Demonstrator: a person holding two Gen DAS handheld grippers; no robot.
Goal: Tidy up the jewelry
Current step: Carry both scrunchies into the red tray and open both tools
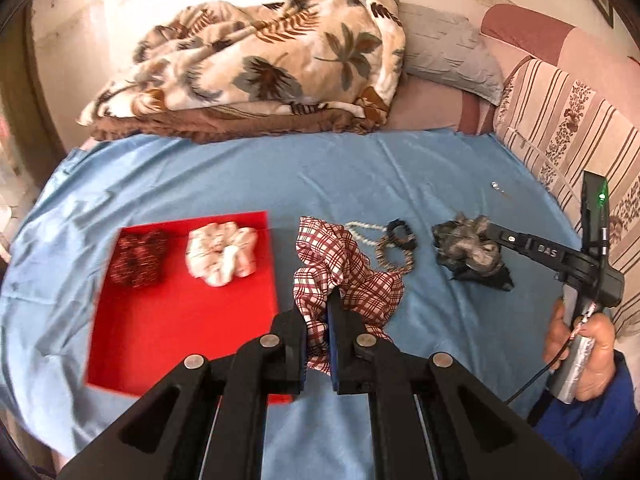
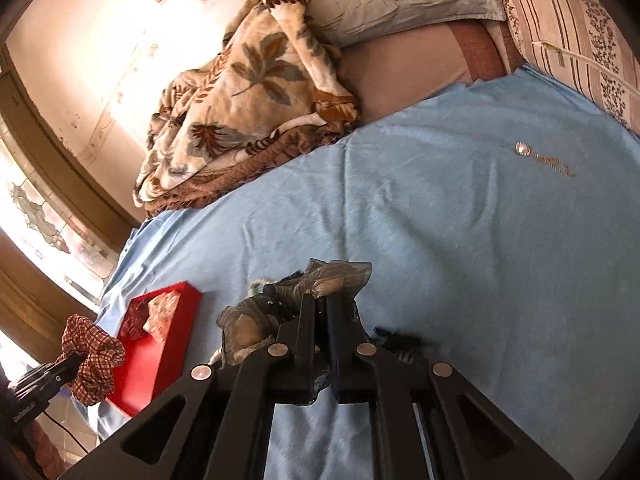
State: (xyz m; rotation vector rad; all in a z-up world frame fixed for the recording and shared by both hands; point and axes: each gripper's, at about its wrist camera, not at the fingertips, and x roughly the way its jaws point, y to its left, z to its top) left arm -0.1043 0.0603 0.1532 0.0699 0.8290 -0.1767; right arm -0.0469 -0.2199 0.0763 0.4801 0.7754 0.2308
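My left gripper (image 1: 320,312) is shut on a red plaid scrunchie (image 1: 348,268), held just right of a red tray (image 1: 180,320); the scrunchie also shows in the right wrist view (image 2: 94,360). The tray holds a dark red scrunchie (image 1: 138,258) and a white scrunchie (image 1: 222,254). My right gripper (image 2: 320,304) is shut on a grey scrunchie (image 2: 280,304), which shows in the left wrist view (image 1: 468,246) on the blue sheet. A pearl bracelet (image 1: 362,232), a black bead bracelet (image 1: 402,234) and a brown beaded bracelet (image 1: 394,258) lie between the scrunchies.
A small silver chain with a pendant (image 2: 540,158) lies further back on the blue sheet (image 1: 280,184). A leaf-print blanket (image 1: 260,60), a grey pillow (image 1: 448,48) and a striped cushion (image 1: 560,128) border the bed's far and right sides.
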